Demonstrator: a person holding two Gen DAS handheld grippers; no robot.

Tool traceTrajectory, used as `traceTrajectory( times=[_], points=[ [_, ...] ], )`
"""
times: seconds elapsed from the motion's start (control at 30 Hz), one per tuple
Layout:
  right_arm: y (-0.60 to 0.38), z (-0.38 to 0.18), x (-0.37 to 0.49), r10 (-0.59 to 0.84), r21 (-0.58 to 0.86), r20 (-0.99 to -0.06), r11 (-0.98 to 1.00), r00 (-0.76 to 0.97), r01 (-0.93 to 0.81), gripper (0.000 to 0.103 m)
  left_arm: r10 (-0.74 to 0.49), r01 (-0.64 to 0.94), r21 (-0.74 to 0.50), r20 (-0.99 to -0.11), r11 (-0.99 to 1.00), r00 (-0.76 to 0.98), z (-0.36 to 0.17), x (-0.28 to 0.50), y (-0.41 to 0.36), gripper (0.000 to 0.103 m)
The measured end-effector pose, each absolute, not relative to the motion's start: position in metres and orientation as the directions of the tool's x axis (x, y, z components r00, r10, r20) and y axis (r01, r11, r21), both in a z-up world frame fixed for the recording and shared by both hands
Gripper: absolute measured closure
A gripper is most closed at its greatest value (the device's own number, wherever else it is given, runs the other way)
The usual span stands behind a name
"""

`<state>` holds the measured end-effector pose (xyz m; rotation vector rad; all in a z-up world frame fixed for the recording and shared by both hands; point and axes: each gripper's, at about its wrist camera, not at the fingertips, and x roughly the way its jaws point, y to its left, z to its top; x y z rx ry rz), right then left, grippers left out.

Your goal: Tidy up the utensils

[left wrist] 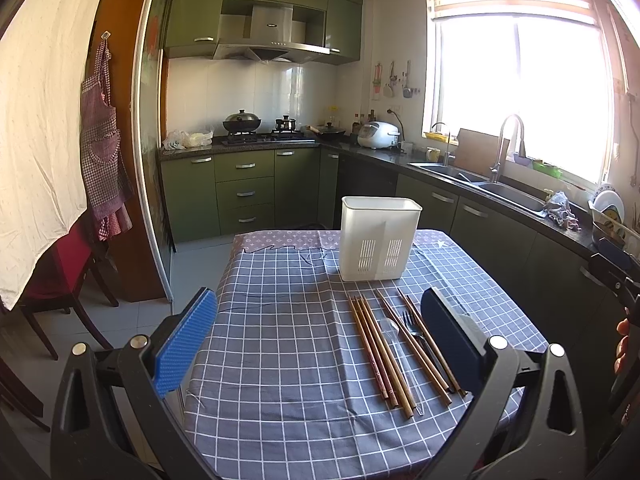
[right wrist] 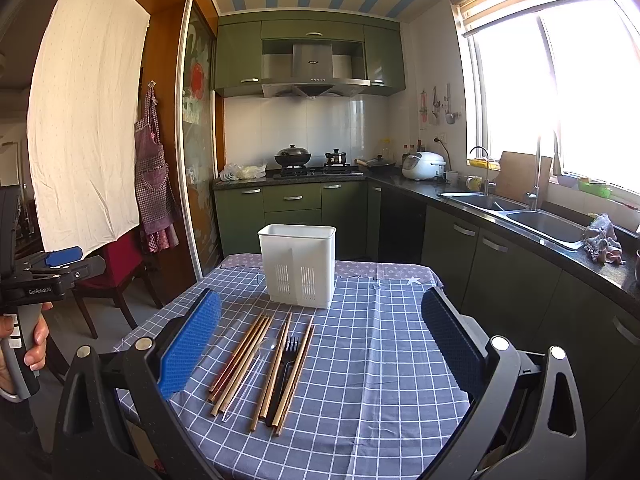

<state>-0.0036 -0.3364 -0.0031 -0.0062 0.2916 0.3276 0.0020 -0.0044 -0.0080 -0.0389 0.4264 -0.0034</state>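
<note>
Both grippers hang above the near end of the table with their jaws spread wide and nothing between them: the left gripper (left wrist: 320, 344) frames the bare left half of the checked cloth, the right gripper (right wrist: 320, 344) frames the utensils and the right half.

Chopsticks (left wrist: 380, 356) lie in a loose row on the tablecloth (left wrist: 280, 360), running lengthways toward the holder, some touching one another. A clear plastic spoon (left wrist: 391, 330) and a black fork (left wrist: 411, 325) lie among them, the fork between two sticks. The row's near ends stop short of the table's front edge; its far ends lie just before the white utensil holder (left wrist: 378, 240), which stands upright near the far edge, slotted face toward the cameras, its open top unobstructed.

Open cloth stretches left of the row to the table's left edge, and in the right view a wide bare strip reaches the right edge. Beyond that edge runs a dark counter with a double sink (right wrist: 520, 210) under the window. A red chair (left wrist: 60, 276) stands off the table's left side.
</note>
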Motion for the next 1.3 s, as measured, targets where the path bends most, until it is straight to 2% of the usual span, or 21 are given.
traceTrajectory(
  times=[1.3],
  points=[
    [-0.3327, -0.0138, 0.0060, 0.335, 0.049, -0.302, 0.941, 0.892, -0.336, 0.004, -0.005, -0.008, -0.029, -0.430, 1.000, 0.903, -0.0150, 0.0000, -0.0023, 0.006]
  ],
)
